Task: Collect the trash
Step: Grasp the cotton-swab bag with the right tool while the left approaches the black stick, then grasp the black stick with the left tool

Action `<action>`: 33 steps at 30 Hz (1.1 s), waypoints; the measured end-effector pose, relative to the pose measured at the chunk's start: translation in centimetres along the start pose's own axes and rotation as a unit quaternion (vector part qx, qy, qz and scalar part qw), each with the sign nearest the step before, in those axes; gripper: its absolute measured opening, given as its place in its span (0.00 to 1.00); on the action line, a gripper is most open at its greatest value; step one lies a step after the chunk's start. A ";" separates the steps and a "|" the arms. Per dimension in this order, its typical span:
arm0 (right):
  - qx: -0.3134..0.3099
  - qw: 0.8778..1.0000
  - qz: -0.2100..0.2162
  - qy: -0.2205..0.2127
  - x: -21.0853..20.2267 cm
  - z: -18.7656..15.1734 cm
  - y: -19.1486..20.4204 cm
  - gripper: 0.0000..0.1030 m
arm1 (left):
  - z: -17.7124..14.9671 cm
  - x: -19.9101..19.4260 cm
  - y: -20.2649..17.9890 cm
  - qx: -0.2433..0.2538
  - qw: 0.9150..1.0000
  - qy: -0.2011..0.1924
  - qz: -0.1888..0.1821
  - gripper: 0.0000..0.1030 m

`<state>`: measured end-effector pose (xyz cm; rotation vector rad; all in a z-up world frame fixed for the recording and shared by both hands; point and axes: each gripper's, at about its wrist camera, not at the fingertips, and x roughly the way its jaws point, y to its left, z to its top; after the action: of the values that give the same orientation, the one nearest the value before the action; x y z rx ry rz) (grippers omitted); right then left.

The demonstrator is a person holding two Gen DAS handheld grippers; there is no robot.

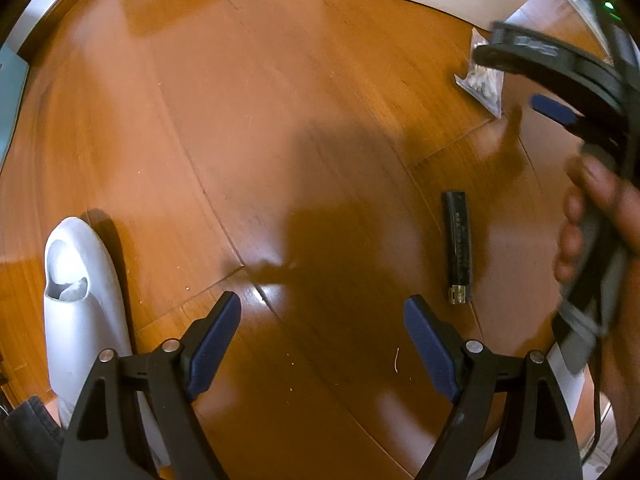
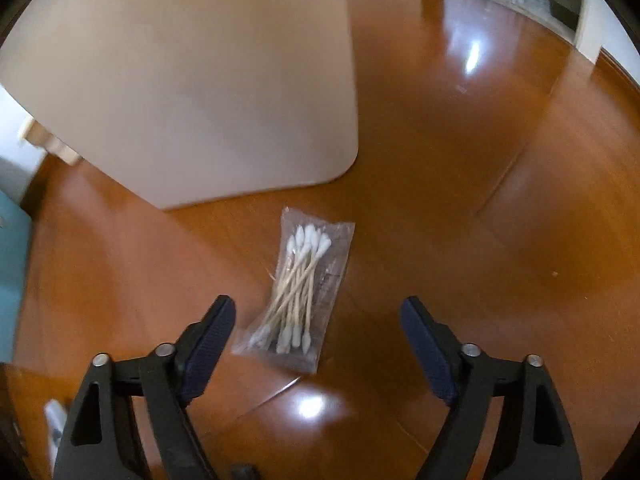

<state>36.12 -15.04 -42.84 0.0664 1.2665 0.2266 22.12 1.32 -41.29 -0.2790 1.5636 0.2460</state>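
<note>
Cotton swabs fill a clear bag (image 2: 294, 292) on the floor; both tongs (image 1: 322, 340) (image 2: 318, 344) gape wide, empty

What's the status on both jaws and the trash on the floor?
Left gripper open, empty. Right gripper open above the cotton swab bag, not touching. Black lighter lies on the floor. Nothing in the way.

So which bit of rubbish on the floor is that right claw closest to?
The clear bag of cotton swabs, lying between the open right claw fingers near the white bin. The black lighter lies further off, beside the left claw.
</note>
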 end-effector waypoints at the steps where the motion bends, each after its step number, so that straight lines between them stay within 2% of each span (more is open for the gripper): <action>1: -0.006 1.000 -0.005 0.008 0.7 0.1 0.4 0.75 | -0.1 0.0 0.0 -0.001 1.000 0.000 0.000 0.81; 4: -0.049 0.998 -0.027 0.000 1.5 0.3 1.9 0.72 | -0.2 0.1 -0.2 -0.003 1.000 0.000 0.000 0.81; 5: -0.066 0.997 -0.035 0.000 1.7 0.2 2.5 0.66 | -0.3 0.0 -0.2 -0.003 1.000 -0.002 -0.003 0.81; 6: -0.082 0.996 -0.040 -0.003 1.7 0.1 2.9 0.41 | -0.3 -0.2 -0.3 -0.003 1.000 -0.006 -0.007 0.81; 7: -0.101 0.994 -0.034 -0.007 1.5 0.0 3.2 0.21 | -0.2 -0.5 -0.5 -0.003 1.000 -0.013 -0.014 0.81; 8: -0.103 0.994 -0.023 -0.001 1.4 0.0 3.0 0.09 | -0.2 -0.8 -0.6 -0.004 1.000 -0.019 -0.020 0.81; 10: -0.091 0.996 -0.013 -0.004 0.4 -0.1 2.0 0.08 | 0.0 -1.1 -1.4 -0.001 0.999 -0.031 -0.028 0.81; 15: -0.052 0.997 0.010 -0.056 -5.5 -0.2 -2.9 0.08 | 0.5 -0.4 -3.9 0.000 0.998 -0.038 -0.040 0.81; 19: -0.005 0.999 0.005 -0.054 -7.3 -1.1 -6.4 0.08 | 1.1 1.0 -7.1 0.013 0.998 -0.044 -0.041 0.81; 23: 0.018 0.999 0.007 -0.051 -8.7 -2.8 -8.5 0.08 | 1.1 2.3 -8.3 0.013 0.998 -0.041 -0.037 0.80; 29: 0.040 0.998 0.013 -0.057 -8.8 -2.6 -8.8 0.08 | 1.1 4.0 -7.9 0.007 0.999 -0.044 -0.014 0.69; 31: 0.041 0.997 0.014 -0.057 -9.3 -1.4 -8.4 0.08 | 1.0 4.2 -8.0 0.012 0.999 -0.048 -0.009 0.68; 33: 0.045 0.997 0.014 -0.059 -9.0 -0.9 -9.6 0.08 | 1.0 4.2 -8.2 0.010 0.998 -0.054 -0.011 0.54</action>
<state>33.96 -26.36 -36.32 0.1719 1.1591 0.1863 25.72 -6.15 -45.32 -0.2642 1.4555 0.2248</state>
